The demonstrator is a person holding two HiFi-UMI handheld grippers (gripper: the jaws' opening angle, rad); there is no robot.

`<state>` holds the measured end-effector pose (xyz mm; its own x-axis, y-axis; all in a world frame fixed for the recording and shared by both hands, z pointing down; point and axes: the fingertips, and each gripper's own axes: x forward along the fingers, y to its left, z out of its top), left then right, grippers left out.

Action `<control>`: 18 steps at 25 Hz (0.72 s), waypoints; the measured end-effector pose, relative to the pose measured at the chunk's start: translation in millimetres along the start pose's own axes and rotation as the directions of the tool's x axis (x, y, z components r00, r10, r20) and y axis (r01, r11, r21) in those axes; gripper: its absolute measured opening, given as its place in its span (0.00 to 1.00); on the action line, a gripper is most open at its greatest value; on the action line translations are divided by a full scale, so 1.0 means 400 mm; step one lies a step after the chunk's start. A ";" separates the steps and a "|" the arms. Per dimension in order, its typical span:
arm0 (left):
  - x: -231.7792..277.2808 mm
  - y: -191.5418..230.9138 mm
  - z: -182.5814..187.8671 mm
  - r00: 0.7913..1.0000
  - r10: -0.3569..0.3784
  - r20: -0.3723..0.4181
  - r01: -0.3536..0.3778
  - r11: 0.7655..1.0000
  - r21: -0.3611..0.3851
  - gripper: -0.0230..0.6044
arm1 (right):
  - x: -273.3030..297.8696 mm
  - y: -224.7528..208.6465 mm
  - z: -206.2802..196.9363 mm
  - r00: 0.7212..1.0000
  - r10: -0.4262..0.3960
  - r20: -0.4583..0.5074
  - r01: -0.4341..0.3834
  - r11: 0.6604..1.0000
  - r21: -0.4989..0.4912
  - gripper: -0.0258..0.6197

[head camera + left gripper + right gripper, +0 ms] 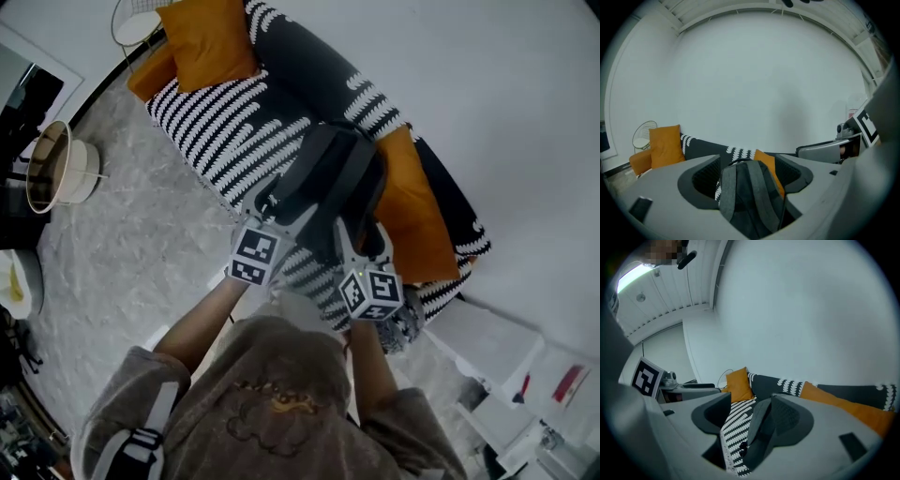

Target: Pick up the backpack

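A dark grey backpack [328,173] stands on a black-and-white patterned sofa [211,131], leaning by an orange cushion [412,216]. My left gripper [281,202] reaches to its near left side. In the left gripper view the backpack [750,197] with its two grey straps stands between the wide jaws of the left gripper [746,164], with a gap on each side. My right gripper [361,227] is at the bag's near right side. In the right gripper view the right gripper [750,404] is open, and the backpack [757,437] lies close by the right-hand jaw.
A second orange cushion [206,37] leans at the sofa's far end. A round lamp shade [52,164] stands on the grey carpet [122,244] at left. White furniture [506,347] sits at the lower right. A white wall rises behind the sofa.
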<state>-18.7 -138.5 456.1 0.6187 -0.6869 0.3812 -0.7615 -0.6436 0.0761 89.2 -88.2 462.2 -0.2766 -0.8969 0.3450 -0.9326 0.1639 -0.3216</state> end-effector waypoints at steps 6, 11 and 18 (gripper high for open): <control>0.141 0.048 -0.108 0.997 0.007 -0.074 -0.006 1.000 0.001 0.62 | 0.110 -0.117 -0.096 0.995 -0.062 -0.075 0.063 0.998 0.017 0.47; 0.266 0.082 -0.214 0.993 0.008 -0.119 -0.008 1.000 -0.001 0.62 | 0.201 -0.213 -0.195 0.987 -0.099 -0.123 0.105 0.994 0.040 0.47; 0.409 0.145 -0.389 0.982 0.038 -0.184 -0.036 0.999 0.012 0.62 | 0.319 -0.311 -0.359 0.972 -0.121 -0.203 0.137 0.988 0.064 0.47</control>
<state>8.4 -235.7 666.4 0.5435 -0.6372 0.5465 -0.7811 -0.6223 0.0513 136.6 -164.3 672.9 -0.2025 -0.8081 0.5531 -0.9448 0.0128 -0.3273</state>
